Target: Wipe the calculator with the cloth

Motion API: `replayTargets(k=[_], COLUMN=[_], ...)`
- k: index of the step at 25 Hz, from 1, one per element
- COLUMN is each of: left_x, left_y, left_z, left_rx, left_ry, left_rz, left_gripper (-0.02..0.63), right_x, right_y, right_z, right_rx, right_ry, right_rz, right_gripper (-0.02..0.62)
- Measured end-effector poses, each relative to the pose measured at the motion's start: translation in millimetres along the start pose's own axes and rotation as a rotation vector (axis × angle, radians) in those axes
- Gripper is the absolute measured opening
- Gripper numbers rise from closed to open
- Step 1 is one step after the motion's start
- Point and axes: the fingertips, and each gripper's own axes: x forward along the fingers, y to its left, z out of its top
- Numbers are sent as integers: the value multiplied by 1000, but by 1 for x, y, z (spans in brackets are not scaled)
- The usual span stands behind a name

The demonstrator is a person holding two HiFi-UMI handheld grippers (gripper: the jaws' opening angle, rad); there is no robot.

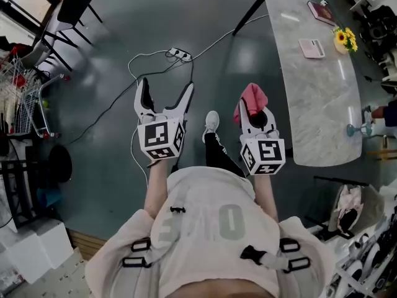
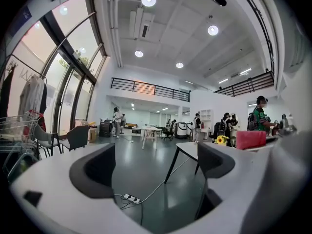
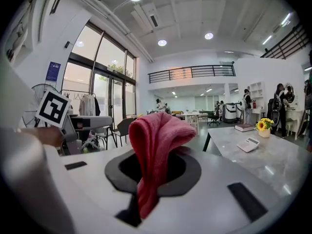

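Observation:
A white calculator (image 1: 311, 48) lies on the marble table (image 1: 322, 98) at the right of the head view, well away from both grippers. My right gripper (image 1: 255, 108) is shut on a pink cloth (image 1: 251, 97), which sticks up out of the jaws. In the right gripper view the cloth (image 3: 157, 140) fills the middle between the jaws of the right gripper (image 3: 156, 168), and the calculator (image 3: 248, 144) lies far off to the right. My left gripper (image 1: 165, 103) is held over the floor, open and holding nothing; in its own view the left gripper (image 2: 156, 165) faces the room.
On the table are a book (image 1: 321, 11) and a small pot of yellow flowers (image 1: 345, 39). A power strip (image 1: 178, 54) with a cable lies on the floor ahead. Chairs (image 1: 65, 14) and a wire cart (image 1: 18, 98) stand at the left. People stand far off.

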Motion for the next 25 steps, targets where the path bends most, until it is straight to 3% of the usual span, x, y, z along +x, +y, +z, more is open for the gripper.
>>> replayTargets(k=[8, 14, 19, 25], left_x=[150, 246, 289, 331], left_y=[32, 44, 53, 45], left_z=[35, 28, 30, 51], left_rx=[1, -39, -53, -39], left_ry=[-20, -14, 5, -32], left_rz=[52, 58, 38, -23], left_gripper=[508, 506, 506, 506], right_x=[148, 243, 279, 295], right_y=[-70, -107, -118, -151], right_z=[53, 80, 97, 104], right_rx=[30, -24, -49, -36], right_ry=[-4, -5, -12, -18], right_rz=[63, 104, 98, 14], right_gripper=[58, 58, 58, 58])
